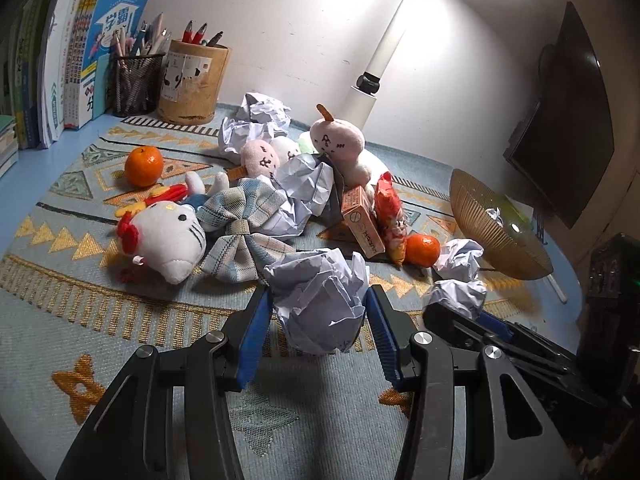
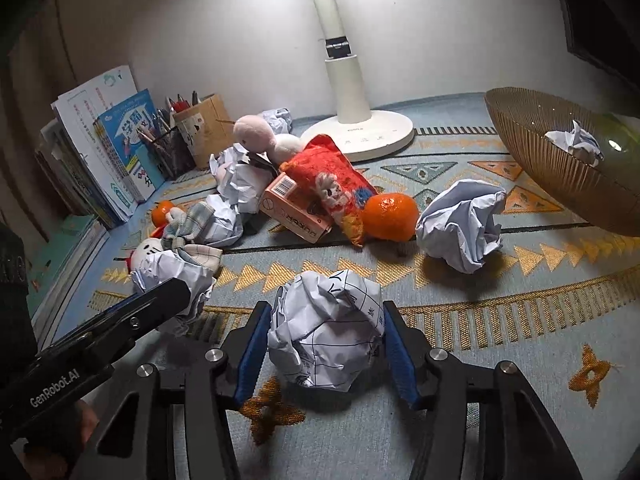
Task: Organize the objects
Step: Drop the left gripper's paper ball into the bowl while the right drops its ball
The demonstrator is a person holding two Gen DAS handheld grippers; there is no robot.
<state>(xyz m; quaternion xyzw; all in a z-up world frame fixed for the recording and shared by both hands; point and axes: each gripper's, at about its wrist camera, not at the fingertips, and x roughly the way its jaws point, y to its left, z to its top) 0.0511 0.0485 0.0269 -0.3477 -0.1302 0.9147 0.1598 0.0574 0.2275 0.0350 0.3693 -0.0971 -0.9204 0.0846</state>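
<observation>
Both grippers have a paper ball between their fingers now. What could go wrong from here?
1. The right gripper and left gripper work close together and may bump.
2. Each paper ball is loosely crumpled, so it may slip out.
3. The bowl sits tilted; a dropped ball might roll out.

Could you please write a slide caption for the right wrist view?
Right claw closed on a crumpled paper ball, clutter and bowl beyond.

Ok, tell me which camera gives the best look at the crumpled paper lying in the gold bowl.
The right wrist view: the bowl opens toward it, so the paper ball inside shows nearly whole. In the left wrist view the bowl is seen more edge-on, and only a small scrap of that paper peeks over the rim.
</observation>
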